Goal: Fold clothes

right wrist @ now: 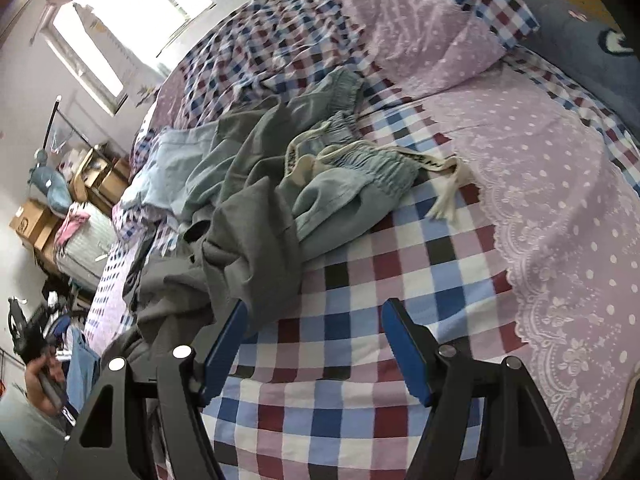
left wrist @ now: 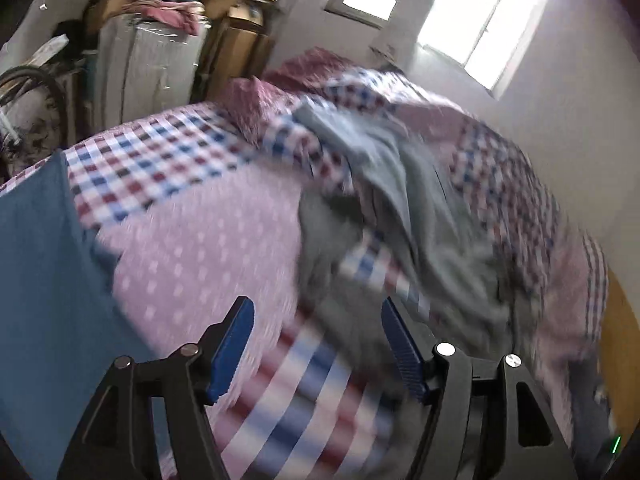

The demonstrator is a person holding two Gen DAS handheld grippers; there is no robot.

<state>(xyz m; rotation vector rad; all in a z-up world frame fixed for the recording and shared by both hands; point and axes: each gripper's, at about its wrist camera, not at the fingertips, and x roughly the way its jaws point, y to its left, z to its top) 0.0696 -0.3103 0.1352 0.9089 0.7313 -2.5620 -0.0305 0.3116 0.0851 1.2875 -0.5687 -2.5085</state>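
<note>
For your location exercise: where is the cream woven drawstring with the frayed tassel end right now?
In the right wrist view, the cream woven drawstring trails right from the light blue elastic-waist trousers onto the checked bedspread, beside the lilac dotted lace panel.

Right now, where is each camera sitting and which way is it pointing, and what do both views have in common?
Left wrist: rides the left gripper, jaws apart, aimed across the bed at the grey garment, with a window and stacked boxes behind; blurred.
Right wrist: rides the right gripper, jaws apart, low over the checked cover, facing the denim shorts and pillow; a hand shows far left.
Shared: bed, clothes pile, window.
</note>
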